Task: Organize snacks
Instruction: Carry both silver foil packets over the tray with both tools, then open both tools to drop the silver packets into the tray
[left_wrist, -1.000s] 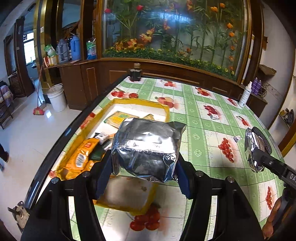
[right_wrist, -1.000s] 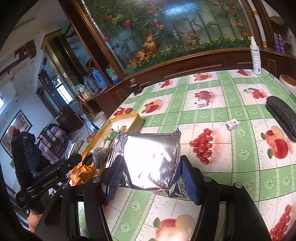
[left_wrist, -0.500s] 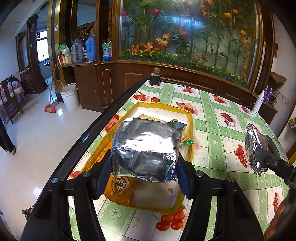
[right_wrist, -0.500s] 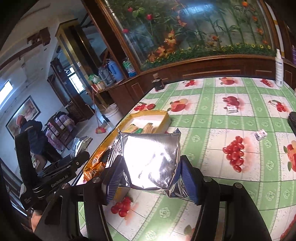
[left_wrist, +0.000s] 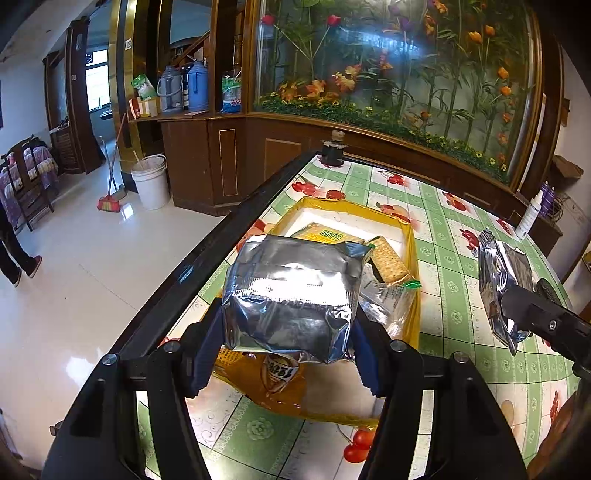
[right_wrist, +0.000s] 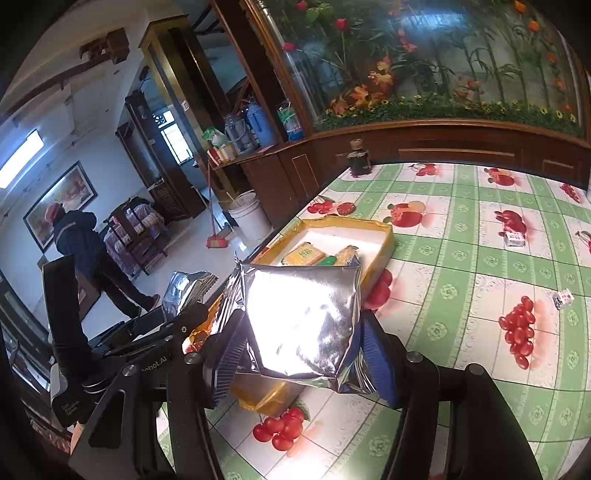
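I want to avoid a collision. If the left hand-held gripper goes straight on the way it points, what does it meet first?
Probably the snacks in the yellow tray: the left hand-held gripper, shut on a silver foil packet, points down at the cracker packs there. Depth is unclear.

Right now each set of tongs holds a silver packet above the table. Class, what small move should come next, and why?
Probably lower the left tongs and set their silver packet into the yellow tray: it hangs right over the tray, where other snacks already lie.
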